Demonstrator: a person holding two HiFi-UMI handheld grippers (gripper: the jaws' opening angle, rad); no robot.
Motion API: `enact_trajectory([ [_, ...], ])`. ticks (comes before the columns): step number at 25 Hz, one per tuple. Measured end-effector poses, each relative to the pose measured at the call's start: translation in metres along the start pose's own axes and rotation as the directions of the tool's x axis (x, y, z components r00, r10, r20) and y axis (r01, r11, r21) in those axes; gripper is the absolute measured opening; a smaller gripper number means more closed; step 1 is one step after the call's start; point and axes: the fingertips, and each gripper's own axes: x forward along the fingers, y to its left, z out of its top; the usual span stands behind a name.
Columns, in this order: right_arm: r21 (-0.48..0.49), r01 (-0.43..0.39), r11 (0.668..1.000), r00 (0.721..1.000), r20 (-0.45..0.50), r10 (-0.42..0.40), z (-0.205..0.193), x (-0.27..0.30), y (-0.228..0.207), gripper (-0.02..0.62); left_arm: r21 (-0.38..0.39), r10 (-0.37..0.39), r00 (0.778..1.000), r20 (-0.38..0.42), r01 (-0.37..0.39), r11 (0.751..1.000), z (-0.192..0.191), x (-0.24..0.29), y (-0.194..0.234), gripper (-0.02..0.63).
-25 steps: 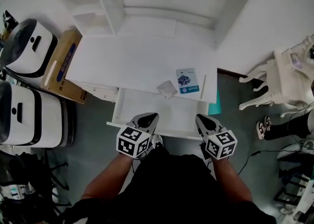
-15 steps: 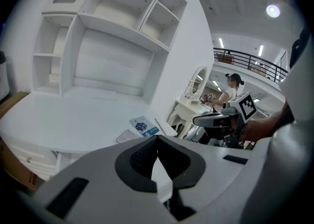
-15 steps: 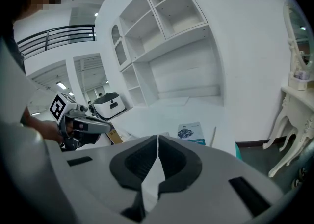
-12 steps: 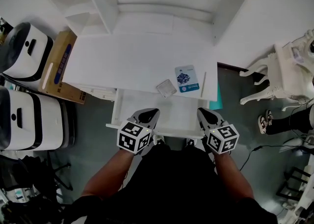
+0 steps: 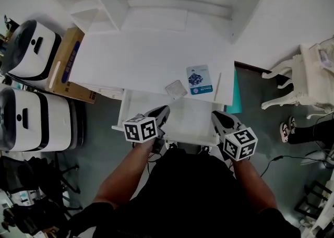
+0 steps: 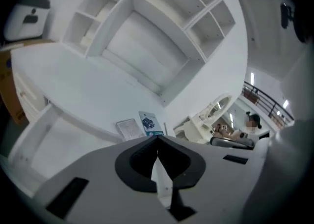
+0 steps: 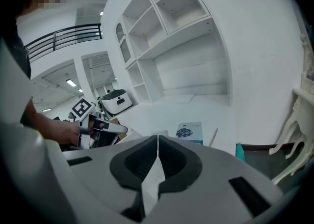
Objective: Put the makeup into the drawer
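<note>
1. L gripper point(image 6: 157, 138) & R gripper point(image 7: 157, 138): each has its jaws pressed together w/ nothing btwn them, so neither carries anything.
2. Both hang over the front of the drawer point(image 5: 188, 121). L is at its 7 o'clock corner, R at its 5 o'clock corner, and both are angled fwd & down toward the desk point(image 5: 135, 59). Prob. parked either side so the drawer's middle stays free for a drop-in.
3. The drawer is pulled out from under the desk's front edge. What shows of its inside is bare, so it looks ready to receive.
4. The makeup is not in yet. It lies on the desk near the front-right edge, approx. 12–1 o'clock from the drawer.
   - clear square case point(image 5: 176, 89): closest to the edge
   - blue-white packet point(image 5: 199, 80): just beside the case, at its 2 o'clock
   - thin stick point(image 5: 217, 86): at the packet's 3 o'clock, near the desk's right side
5. Why it suits: the items sit just behind the drawer opening, so the carry is short. L looks better placed for the case, R for the packet & stick.
6. Next, I'd judge: the jaws must part before any pick. The packet lies flat on the top, so it prob. needs an edge nip or a slide toward the rim.
</note>
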Motion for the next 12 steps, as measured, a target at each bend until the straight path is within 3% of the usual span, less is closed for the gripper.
enact_trajectory([
  [3, 0.013, -0.005, 1.0, 1.0, -0.011, 0.005, -0.006, -0.005, -0.007, 0.029, -0.159, -0.024, 1.0, 0.016, 0.026, 0.987, -0.005, 0.019, 0.017, 0.006],
  [9, 0.038, 0.001, 0.999, 1.0, -0.023, -0.001, -0.015, -0.007, -0.022, 0.029, -0.242, 0.021, 1.0, -0.015, -0.024, 0.97, -0.022, 0.052, 0.048, 0.014],
  [12, 0.037, -0.003, 0.999, 1.0, -0.025, 0.004, -0.017, -0.007, -0.022, 0.029, -0.33, 0.019, 1.0, -0.005, -0.02, 0.944, -0.028, 0.065, 0.061, 0.103],
])
